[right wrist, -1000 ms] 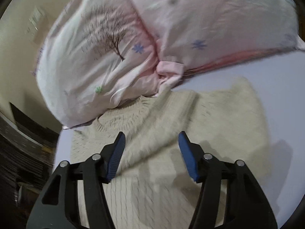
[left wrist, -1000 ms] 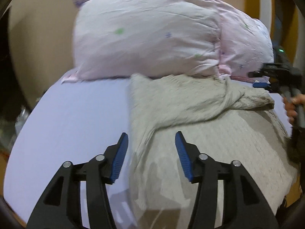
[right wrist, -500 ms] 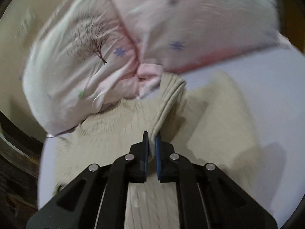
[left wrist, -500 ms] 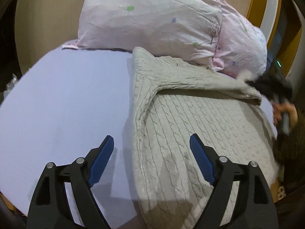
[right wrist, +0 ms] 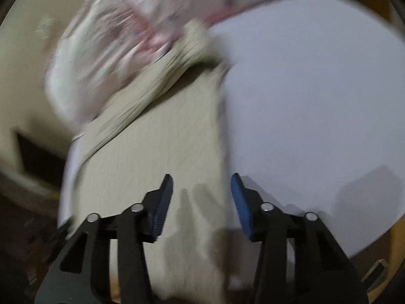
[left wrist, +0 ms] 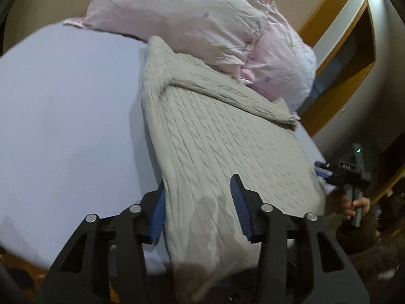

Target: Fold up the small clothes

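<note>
A beige cable-knit sweater [left wrist: 215,147] lies on the lilac bed sheet [left wrist: 63,116], a sleeve folded across its top near the pillows. My left gripper [left wrist: 197,202] is open and straddles the sweater's near left edge at the hem. My right gripper [right wrist: 201,202] is open over the sweater [right wrist: 157,162] near its right edge; that view is blurred. It also shows in the left wrist view [left wrist: 326,169] at the sweater's far right side, held by a hand.
Two pink patterned pillows [left wrist: 192,22] lie against the wall behind the sweater. A wooden-framed opening [left wrist: 354,50] is at the right. The bed's near edge runs just under both grippers.
My right gripper let go of the folded sleeve, opened and pulled back toward the hem. My left gripper moved to the sweater's near left edge and narrowed its opening.
</note>
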